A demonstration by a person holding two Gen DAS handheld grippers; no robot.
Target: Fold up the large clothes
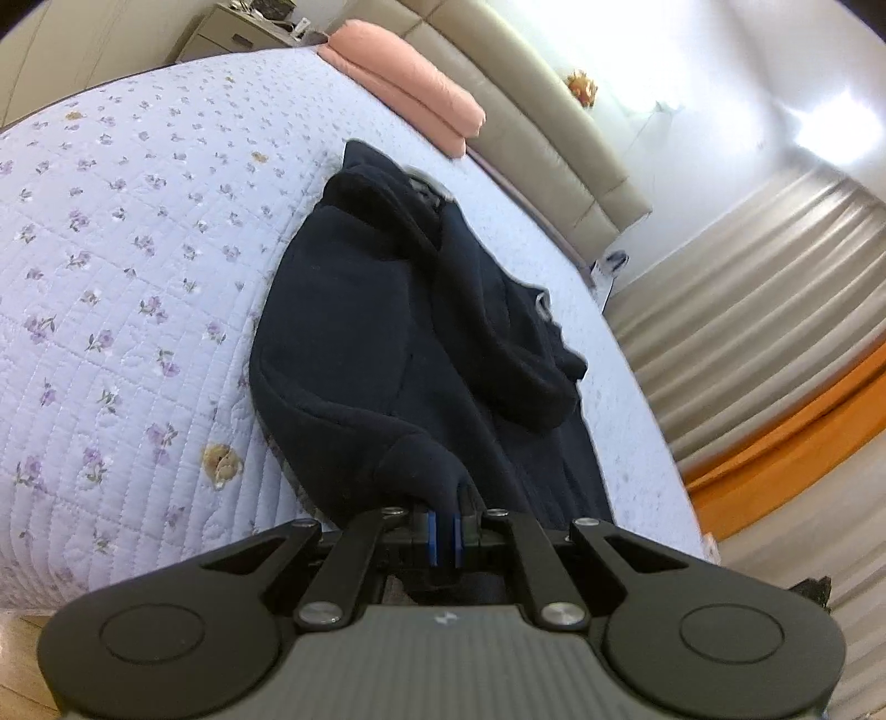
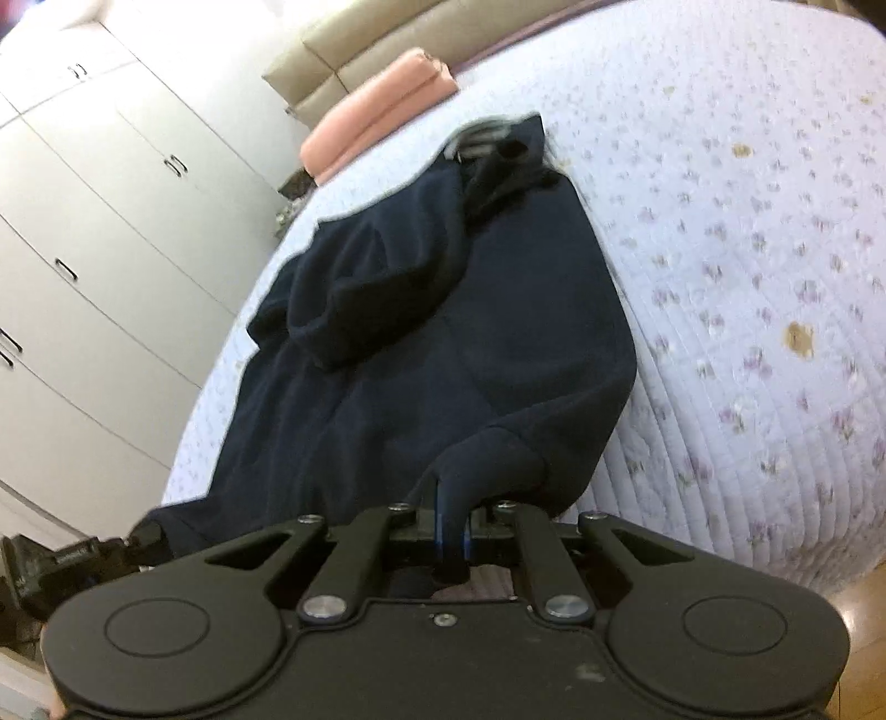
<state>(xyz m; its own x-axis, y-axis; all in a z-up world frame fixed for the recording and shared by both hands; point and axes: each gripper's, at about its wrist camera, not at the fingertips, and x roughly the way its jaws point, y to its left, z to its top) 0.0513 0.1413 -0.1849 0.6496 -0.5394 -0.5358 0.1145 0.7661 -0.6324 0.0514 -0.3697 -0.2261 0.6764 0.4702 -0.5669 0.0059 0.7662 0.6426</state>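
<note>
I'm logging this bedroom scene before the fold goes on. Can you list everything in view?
garment: one, dark navy, spread on the bed, near hem pinched up
quilt: one, pale lilac with flowers, covering the bed
pink bedding: one folded pile, by the headboard
headboard: one, beige, far end of bed
wardrobe: white doors, beside the bed
curtain: beige, orange band
left gripper: shut on garment
right gripper: shut on garment

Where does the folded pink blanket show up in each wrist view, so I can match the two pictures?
Left wrist view: the folded pink blanket lies near the top, just left of centre, against the beige headboard.
Right wrist view: the folded pink blanket sits upper left of centre, below the headboard.
Shared landmark: the dark navy garment spread on the floral quilt.
</note>
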